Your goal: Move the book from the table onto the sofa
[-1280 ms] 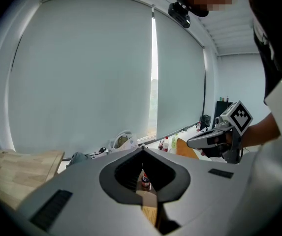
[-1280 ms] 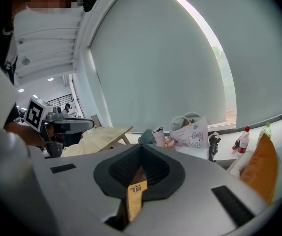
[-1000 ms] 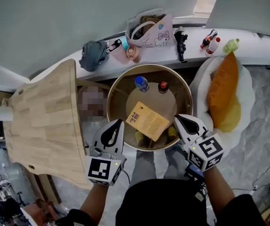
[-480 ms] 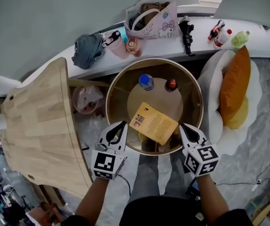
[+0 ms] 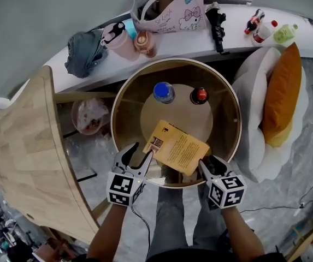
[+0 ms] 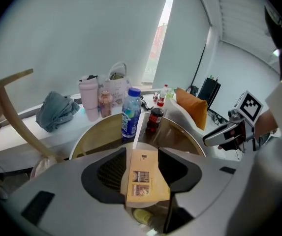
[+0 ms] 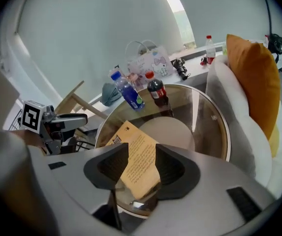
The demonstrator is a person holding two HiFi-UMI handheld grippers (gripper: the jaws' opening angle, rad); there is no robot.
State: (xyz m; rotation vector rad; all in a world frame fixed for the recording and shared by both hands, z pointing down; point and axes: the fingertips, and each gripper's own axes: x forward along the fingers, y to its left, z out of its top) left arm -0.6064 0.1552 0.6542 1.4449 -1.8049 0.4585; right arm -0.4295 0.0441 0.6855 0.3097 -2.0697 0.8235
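The tan book (image 5: 177, 146) lies on the round glass table (image 5: 124, 108), near its front edge. My left gripper (image 5: 139, 153) is at the book's left corner and its jaws have just been opening. In the left gripper view the book (image 6: 143, 178) shows in the gap between them, and no pad presses on it. My right gripper (image 5: 210, 163) is at the book's right corner, its jaws also freshly opened. There the book (image 7: 138, 159) lies in the gap, unpinched. The white sofa (image 5: 252, 141) with an orange cushion (image 5: 282, 91) stands to the right of the table.
A blue-capped water bottle (image 5: 163, 91) and a red-capped cola bottle (image 5: 199, 95) stand on the table behind the book. A wooden chair (image 5: 30, 146) is at the left. The ledge behind carries a printed bag (image 5: 167, 10), a pink cup (image 5: 120, 40) and a grey cloth (image 5: 85, 53).
Both grippers have come down to the table's front edge, one at each near corner of the book. Their jaws, shut before, now stand apart. The book has not moved.
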